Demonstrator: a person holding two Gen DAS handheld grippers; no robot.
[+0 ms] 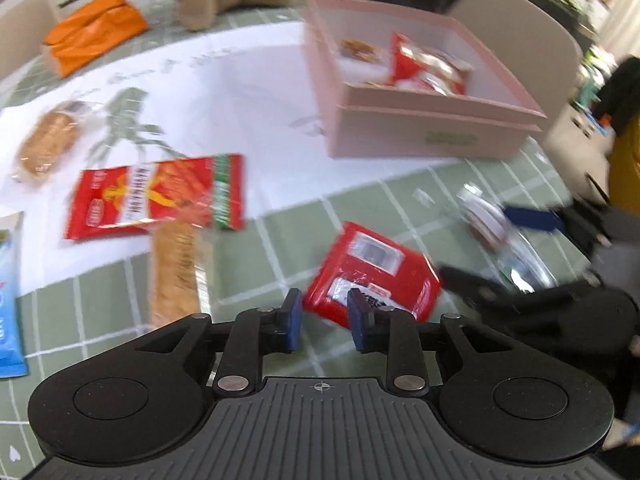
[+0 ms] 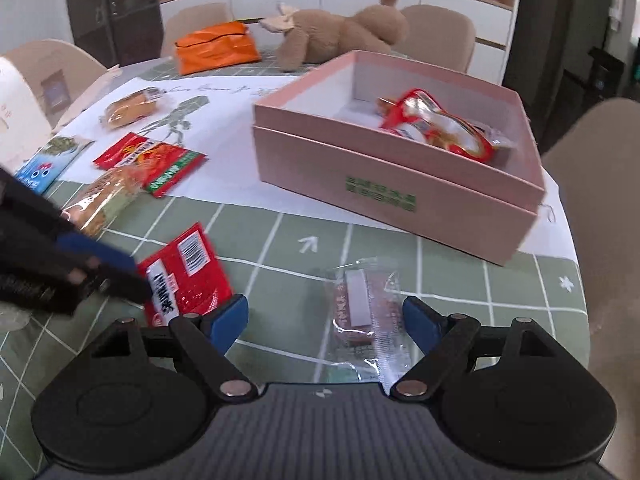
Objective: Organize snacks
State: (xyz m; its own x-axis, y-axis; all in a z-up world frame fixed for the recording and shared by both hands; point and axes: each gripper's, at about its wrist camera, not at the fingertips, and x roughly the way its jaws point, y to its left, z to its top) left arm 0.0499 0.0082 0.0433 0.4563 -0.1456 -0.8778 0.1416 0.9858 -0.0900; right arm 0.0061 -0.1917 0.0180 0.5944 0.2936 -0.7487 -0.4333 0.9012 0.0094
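Observation:
A pink box [image 2: 400,184] holds a few snack packets [image 2: 436,128]; it also shows in the left wrist view [image 1: 436,136]. My left gripper [image 1: 324,320] is open, its jaws astride the near edge of a small red packet [image 1: 376,272] lying on the green cloth; the same packet shows in the right wrist view [image 2: 184,276]. My right gripper [image 2: 326,322] is open wide around a clear-wrapped brown snack [image 2: 360,312]. A larger red packet [image 1: 156,196], two bread-like bars [image 1: 176,268] and a blue packet [image 1: 8,300] lie to the left.
An orange pouch [image 2: 218,50] and a brown plush toy [image 2: 340,36] lie at the table's far side. A white paper sheet [image 1: 240,100] covers the middle. Beige chairs [image 2: 600,200] stand around the table.

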